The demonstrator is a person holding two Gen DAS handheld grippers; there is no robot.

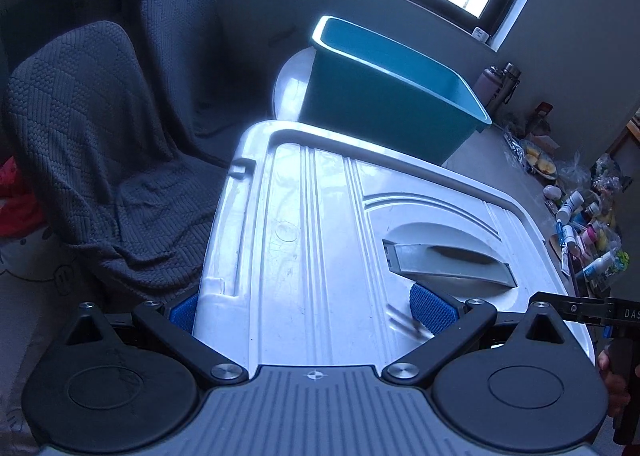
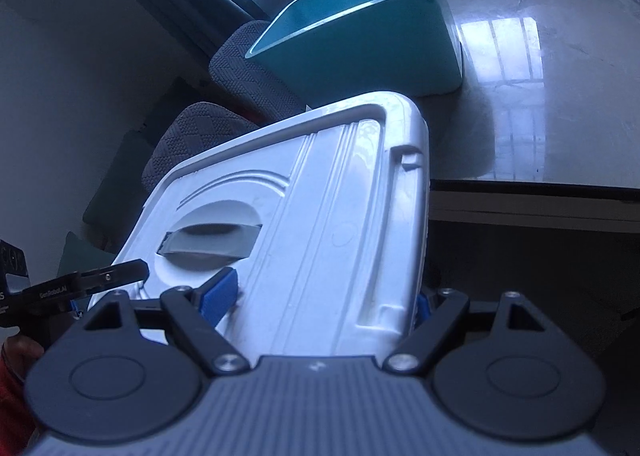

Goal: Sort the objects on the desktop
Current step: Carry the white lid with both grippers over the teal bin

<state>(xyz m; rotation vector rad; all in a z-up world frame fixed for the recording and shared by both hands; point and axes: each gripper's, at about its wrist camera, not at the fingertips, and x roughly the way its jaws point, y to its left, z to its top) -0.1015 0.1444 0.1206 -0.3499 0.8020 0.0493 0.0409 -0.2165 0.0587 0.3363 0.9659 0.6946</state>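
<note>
From the left wrist, the white lid (image 1: 312, 240) sits directly between the fingers of the left gripper (image 1: 312, 310) and stretches forward from it. One blue pad (image 1: 432, 310) presses on the lid's top face near the recessed handle; the other pad (image 1: 184, 312) shows at the lid's outer edge, so the gripper is clamped on the lid's near end. The lid's long axis runs away from the gripper toward the teal bin (image 1: 384, 107), which stands just past the lid's far edge. The lid is glossy white plastic with raised parallel ribs along its length, a grey rim and a grey flip handle (image 1: 448, 260) set in an oval hollow, to the right of the gripper's centre line. The right gripper's black finger (image 1: 576, 306) reaches in from the right at the lid's near corner. Bottles and clutter (image 1: 580, 223) lie far off to the right on the tabletop.

From the right wrist, the lid (image 2: 320, 223) again fills the span of the right gripper (image 2: 324, 296), whose blue pad (image 2: 220, 294) bears on the top face beside the handle (image 2: 208, 244) while the opposite finger hugs the lid's right edge: it grips the lid. The lid tilts, its far end pointing ahead toward the teal bin (image 2: 360, 55). The left gripper's finger (image 2: 100, 276) enters from the left. The grey tabletop (image 2: 540, 95) lies ahead and to the right.
</note>
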